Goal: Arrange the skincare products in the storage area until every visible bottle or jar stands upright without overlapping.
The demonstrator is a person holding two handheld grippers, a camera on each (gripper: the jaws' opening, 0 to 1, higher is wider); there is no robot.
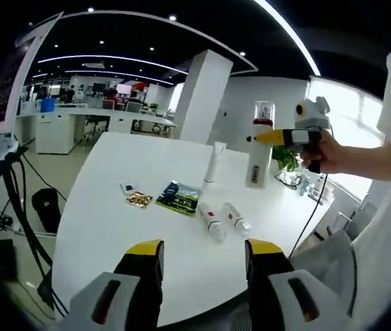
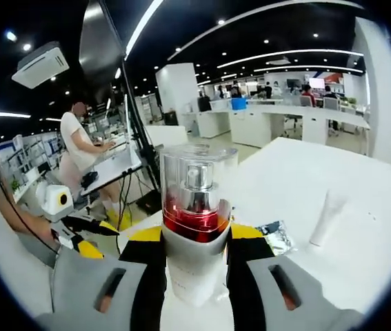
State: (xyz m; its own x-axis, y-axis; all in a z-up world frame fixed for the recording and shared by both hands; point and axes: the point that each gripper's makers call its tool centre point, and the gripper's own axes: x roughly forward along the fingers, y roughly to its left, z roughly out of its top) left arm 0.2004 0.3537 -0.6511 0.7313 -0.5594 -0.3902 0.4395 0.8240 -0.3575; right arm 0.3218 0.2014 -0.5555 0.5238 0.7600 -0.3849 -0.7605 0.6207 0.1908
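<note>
In the left gripper view, the left gripper [image 1: 202, 258] is seen low over the near edge of a white table [image 1: 112, 227], its jaws spread wide with nothing between them. Beyond it, two small bottles [image 1: 224, 219] lie on their sides next to each other, and a white tube [image 1: 214, 163] stands upright farther back. A dark green packet [image 1: 178, 197], a gold sachet [image 1: 138, 200] and a small pale sachet [image 1: 127, 187] lie flat to the left of the bottles. The right gripper [image 1: 272, 138] is seen from the side at the right, held in a hand [image 1: 325, 152], with a tall pump bottle [image 1: 259, 145] gripped upright above the table.

In the right gripper view, the right gripper [image 2: 195, 241] is closed on that pump bottle [image 2: 194, 221], whose clear cap and red band are shown close up. A person [image 2: 78, 155] stands at a desk in the background. The white tube [image 2: 327, 217] is seen at the right.
</note>
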